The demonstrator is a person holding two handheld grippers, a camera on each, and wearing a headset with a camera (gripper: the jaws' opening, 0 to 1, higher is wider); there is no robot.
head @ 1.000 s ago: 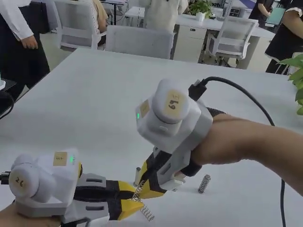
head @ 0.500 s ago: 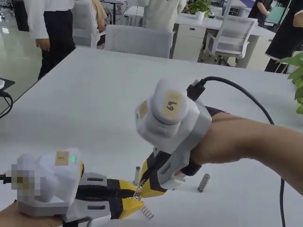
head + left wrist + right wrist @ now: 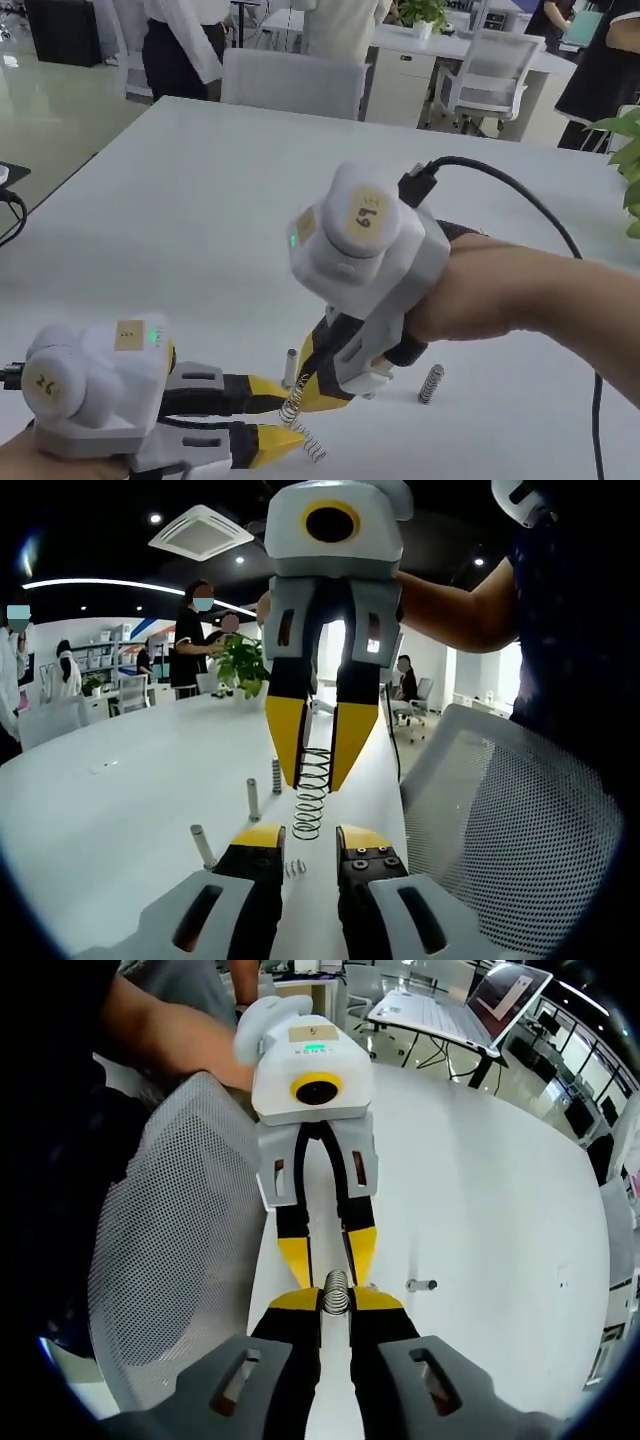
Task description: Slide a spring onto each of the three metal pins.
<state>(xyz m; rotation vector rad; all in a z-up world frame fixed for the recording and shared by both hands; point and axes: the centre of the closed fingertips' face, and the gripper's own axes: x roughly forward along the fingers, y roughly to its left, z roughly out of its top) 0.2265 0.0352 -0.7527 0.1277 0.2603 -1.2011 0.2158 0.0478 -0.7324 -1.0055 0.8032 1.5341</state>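
Left claw (image 3: 292, 413) has spread since the earlier frames. Its yellow tips sat almost together then; now there is a clear gap between them and nothing gripped. Right claw (image 3: 305, 398) is in the same spot as before, jaws pinched on the upper end of a thin silver wire coil spring (image 3: 291, 403), which hangs down past its yellow tips.

Left gripper view: right claw (image 3: 312, 780) comes in from the top. The held spring (image 3: 310, 805) dangles toward the gap of left claw (image 3: 311, 835); can't tell if it touches either tip.

Right gripper view: right claw (image 3: 337, 1302) is closed on the held spring (image 3: 337, 1285). Left claw (image 3: 329, 1278) faces it nearly tip to tip, jaws apart.

A short loose spring (image 3: 312, 447) lies flat on the white table (image 3: 200, 200), just beside left claw's lower tip. In the left gripper view it sits low between that claw's jaws (image 3: 294, 867).

An upright grey metal pin (image 3: 291, 366) stands bare just behind right claw's tips.

Left gripper view, to the left of left claw: nearer pin (image 3: 203, 845) and farther pin (image 3: 253, 798), both upright and bare. Beyond them is a standing spring (image 3: 277, 775). In the head view it stands on the table to the right of right claw (image 3: 431, 384), apart from it. Can't tell whether a pin is inside it.
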